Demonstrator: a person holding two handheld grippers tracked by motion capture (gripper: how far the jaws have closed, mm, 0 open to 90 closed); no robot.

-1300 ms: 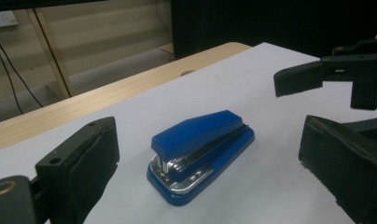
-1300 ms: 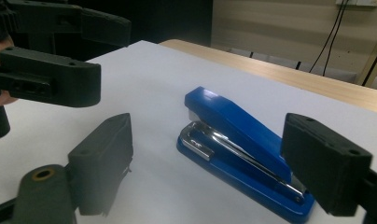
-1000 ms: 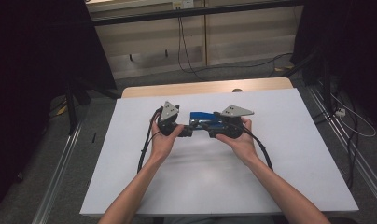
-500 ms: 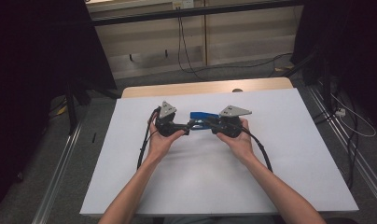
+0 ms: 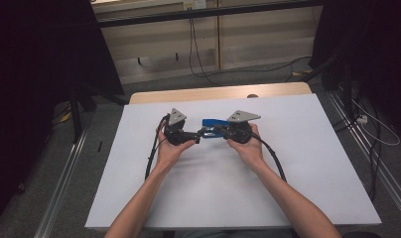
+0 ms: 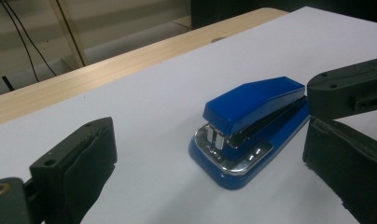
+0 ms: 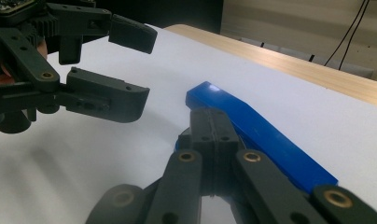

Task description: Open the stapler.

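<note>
1. White bench [image 5: 298, 163] carries a blue stapler [image 6: 252, 123] flat near its far middle.
2. Left claw [image 5: 196, 137], jaws spread wide, faces the stapler's metal nose without touching it.
3. Right claw [image 7: 210, 135] has just been closing; its jaws meet, empty, just beside the stapler's rear.

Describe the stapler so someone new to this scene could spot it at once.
Start at the white table, then look between the person's two grippers near its middle. The stapler lies flat there: the one bright blue thing, with a shiny metal mouth.
</note>
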